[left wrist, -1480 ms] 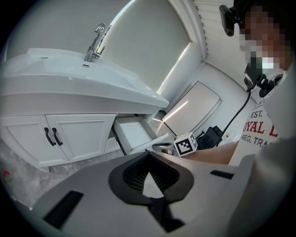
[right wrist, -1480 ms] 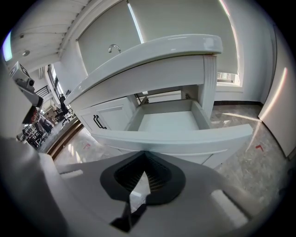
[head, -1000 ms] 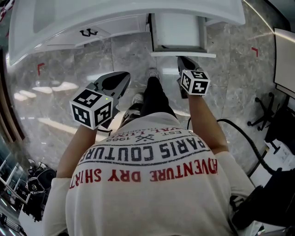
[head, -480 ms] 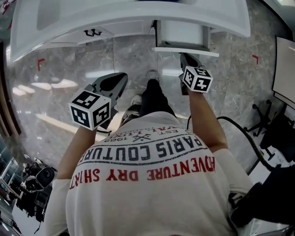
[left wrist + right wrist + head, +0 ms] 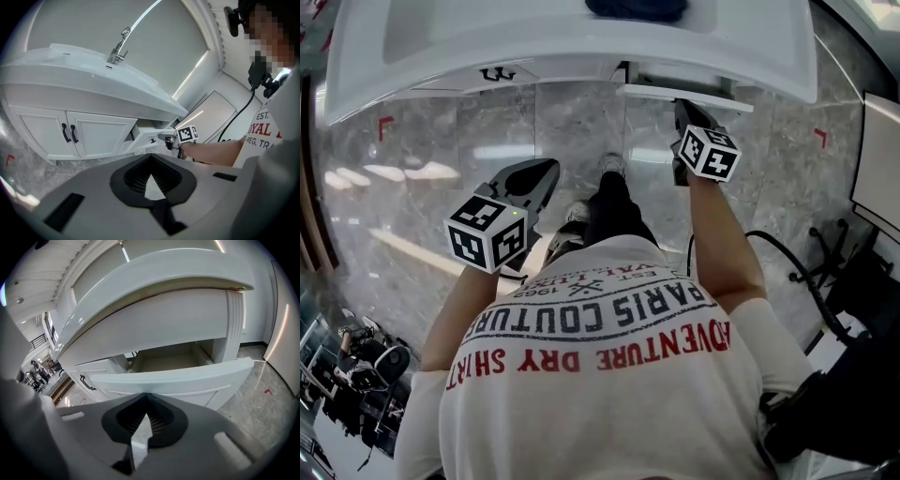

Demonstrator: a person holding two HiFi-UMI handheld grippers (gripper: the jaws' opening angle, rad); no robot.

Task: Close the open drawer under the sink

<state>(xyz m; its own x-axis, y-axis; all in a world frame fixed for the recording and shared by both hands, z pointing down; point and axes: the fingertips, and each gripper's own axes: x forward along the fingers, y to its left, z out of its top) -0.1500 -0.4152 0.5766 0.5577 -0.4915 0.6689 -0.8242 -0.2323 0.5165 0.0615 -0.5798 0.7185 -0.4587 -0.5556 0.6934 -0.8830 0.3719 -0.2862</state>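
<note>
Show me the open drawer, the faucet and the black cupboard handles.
open drawer (image 5: 187,377): right gripper view, on its white front panel.
faucet (image 5: 117,48): left gripper view, on its metal neck.
black cupboard handles (image 5: 65,133): left gripper view, on the left handle.

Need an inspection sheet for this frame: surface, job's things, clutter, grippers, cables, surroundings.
Surface: marble floor, red corner marks.
Job's things: drawer under the sink, part open; the visible inside is empty.
Clutter: dark blue thing on the counter.
Grippers: right hand-held gripper shut, at the drawer front, contact unclear; left hand-held gripper shut, empty, away from the drawer.
Cables: black cable on the floor, right side.
Surroundings: cabinet, faucet.
</note>
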